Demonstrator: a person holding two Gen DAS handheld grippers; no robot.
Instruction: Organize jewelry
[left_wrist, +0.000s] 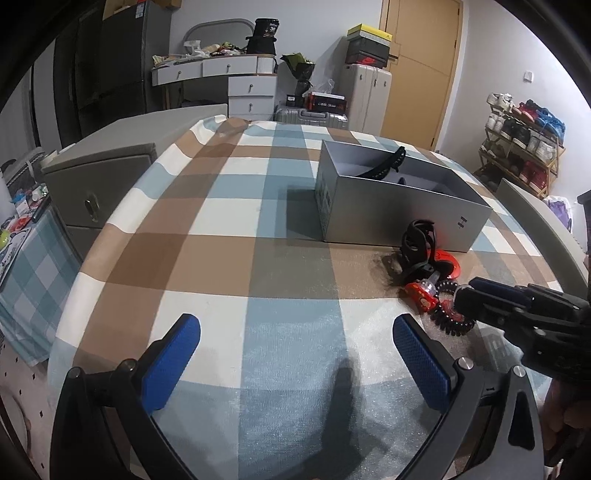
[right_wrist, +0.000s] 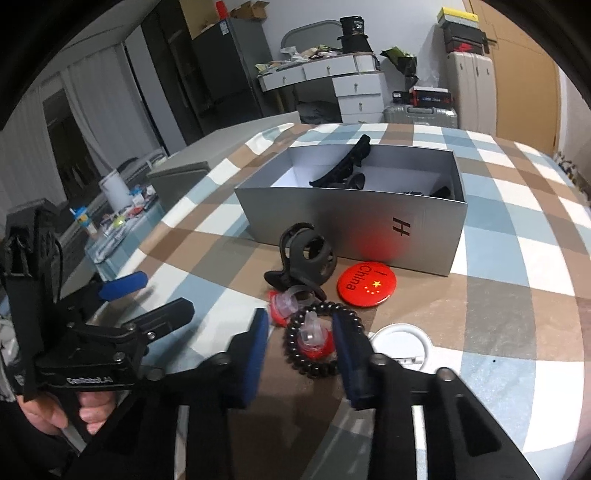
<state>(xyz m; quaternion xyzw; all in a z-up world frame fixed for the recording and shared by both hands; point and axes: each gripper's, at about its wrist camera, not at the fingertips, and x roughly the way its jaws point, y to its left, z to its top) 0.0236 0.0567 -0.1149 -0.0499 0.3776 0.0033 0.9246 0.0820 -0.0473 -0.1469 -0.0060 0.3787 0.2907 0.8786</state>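
Observation:
A grey open box (left_wrist: 399, 206) (right_wrist: 354, 221) stands on the checked cloth with black hair clips inside. In front of it lie a black claw clip (right_wrist: 306, 254) (left_wrist: 417, 247), a red "I China" badge (right_wrist: 365, 284), two red-and-clear rings (right_wrist: 284, 304) and a black spiral hair tie (right_wrist: 314, 339) (left_wrist: 448, 317). My right gripper (right_wrist: 301, 332) is open, its blue pads either side of the hair tie and one ring. My left gripper (left_wrist: 295, 339) is open and empty over the cloth, left of the pile.
A white round badge back (right_wrist: 400, 341) lies right of the hair tie. A grey cabinet (left_wrist: 99, 184) stands beyond the table's left edge. Drawers, suitcases and a shoe rack (left_wrist: 524, 140) stand in the background.

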